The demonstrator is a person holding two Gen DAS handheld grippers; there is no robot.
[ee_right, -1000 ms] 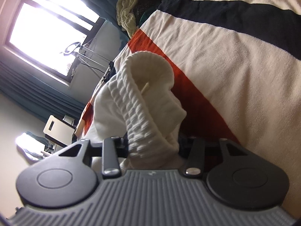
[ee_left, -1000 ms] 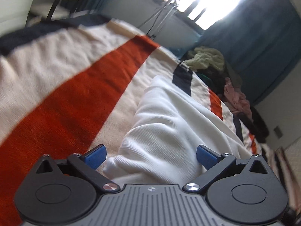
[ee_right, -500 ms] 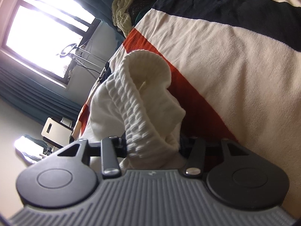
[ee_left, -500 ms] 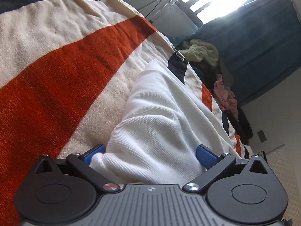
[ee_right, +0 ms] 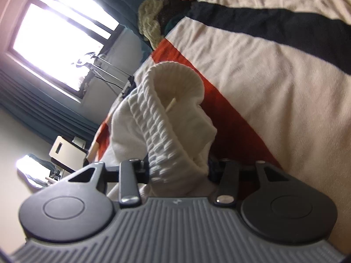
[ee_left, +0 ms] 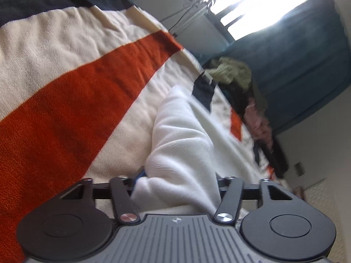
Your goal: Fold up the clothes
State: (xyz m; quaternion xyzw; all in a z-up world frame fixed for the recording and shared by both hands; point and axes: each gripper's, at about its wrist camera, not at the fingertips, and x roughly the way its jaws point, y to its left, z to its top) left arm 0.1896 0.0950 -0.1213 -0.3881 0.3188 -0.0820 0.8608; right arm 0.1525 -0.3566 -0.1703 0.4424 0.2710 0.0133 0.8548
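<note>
Sprawling over the striped blanket point(ee_left: 65, 100), the white knit garment point(ee_left: 179, 135) is bunched, one end pinched in the left gripper point(ee_left: 175, 182), its ribbed hem point(ee_right: 162, 135) clamped in the right gripper point(ee_right: 177, 171). Both jaws are closed on thick folds (fingertips buried), so a grip could catch one layer and slip, spoiling the fold. Sleeves and the garment's outline stay hidden; the clothes pile point(ee_left: 237, 74) beyond is blurred.
</note>
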